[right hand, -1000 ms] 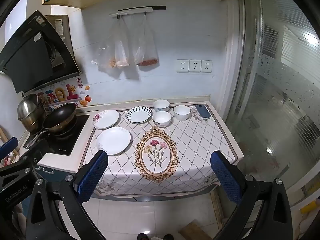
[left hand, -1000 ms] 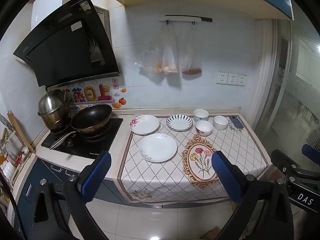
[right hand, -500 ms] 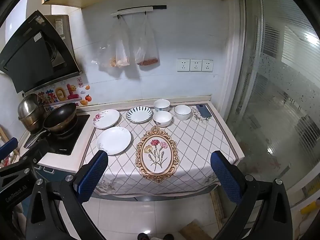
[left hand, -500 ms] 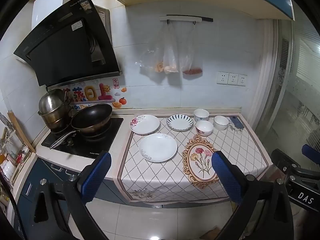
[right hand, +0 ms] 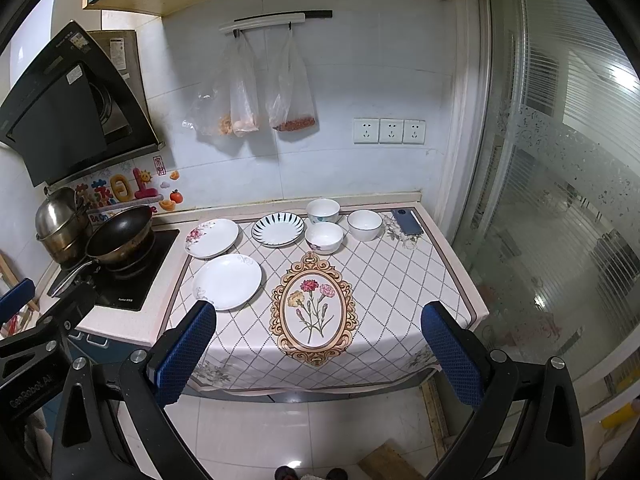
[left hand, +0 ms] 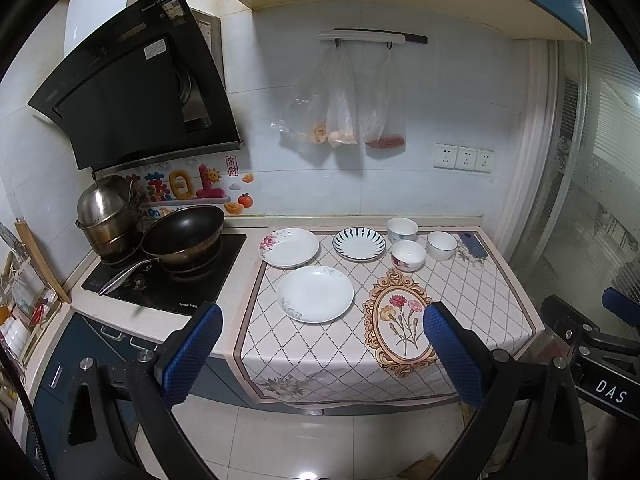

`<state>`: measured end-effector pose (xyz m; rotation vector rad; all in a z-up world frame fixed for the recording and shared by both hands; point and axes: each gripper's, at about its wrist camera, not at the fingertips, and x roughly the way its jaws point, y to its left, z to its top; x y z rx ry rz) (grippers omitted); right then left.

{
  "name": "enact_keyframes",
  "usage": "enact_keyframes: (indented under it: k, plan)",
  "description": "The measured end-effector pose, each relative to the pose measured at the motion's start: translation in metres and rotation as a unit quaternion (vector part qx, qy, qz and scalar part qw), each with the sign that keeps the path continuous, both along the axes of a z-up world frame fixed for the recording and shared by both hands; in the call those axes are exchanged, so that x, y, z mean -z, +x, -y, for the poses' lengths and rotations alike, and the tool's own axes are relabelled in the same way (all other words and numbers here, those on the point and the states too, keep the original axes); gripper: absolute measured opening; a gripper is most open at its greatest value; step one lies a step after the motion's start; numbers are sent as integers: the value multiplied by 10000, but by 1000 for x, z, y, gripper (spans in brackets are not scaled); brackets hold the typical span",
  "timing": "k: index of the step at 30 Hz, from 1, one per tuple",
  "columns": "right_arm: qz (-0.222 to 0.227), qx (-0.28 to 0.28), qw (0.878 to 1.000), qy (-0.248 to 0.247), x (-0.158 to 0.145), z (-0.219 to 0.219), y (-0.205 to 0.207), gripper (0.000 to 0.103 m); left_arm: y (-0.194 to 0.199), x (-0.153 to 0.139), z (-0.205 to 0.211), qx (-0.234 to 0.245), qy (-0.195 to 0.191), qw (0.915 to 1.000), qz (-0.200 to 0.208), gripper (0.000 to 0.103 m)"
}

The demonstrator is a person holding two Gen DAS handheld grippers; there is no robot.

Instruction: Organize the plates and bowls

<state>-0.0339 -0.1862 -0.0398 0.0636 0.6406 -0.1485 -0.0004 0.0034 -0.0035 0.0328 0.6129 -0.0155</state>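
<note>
On the patterned counter cloth (left hand: 460,292) lie a plain white plate (left hand: 315,294) in front, a rose-patterned plate (left hand: 289,247) behind it and a blue-striped plate (left hand: 359,243). Three small bowls stand to the right: one at the back (left hand: 402,230), a floral one (left hand: 408,255) and a white one (left hand: 441,245). The same dishes show in the right wrist view: white plate (right hand: 227,282), striped plate (right hand: 277,229), floral bowl (right hand: 324,237). My left gripper (left hand: 320,354) and right gripper (right hand: 318,350) are both open and empty, held off the counter's front edge.
A black wok (left hand: 182,236) and stacked steel pots (left hand: 108,212) sit on the stove at left under the range hood (left hand: 136,80). A phone (left hand: 472,245) lies at the cloth's back right. Plastic bags (left hand: 340,112) hang on the wall. A glass door (right hand: 560,200) stands right.
Both grippers have drifted very slightly toward the counter. The dishes have not moved.
</note>
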Motion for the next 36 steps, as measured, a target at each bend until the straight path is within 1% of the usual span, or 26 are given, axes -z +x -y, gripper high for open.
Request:
enact_keyframes:
  k: [36]
  plan:
    - [-30, 49, 10000, 32, 5, 9, 11, 103, 10, 0, 6, 37, -63, 10000, 10, 103]
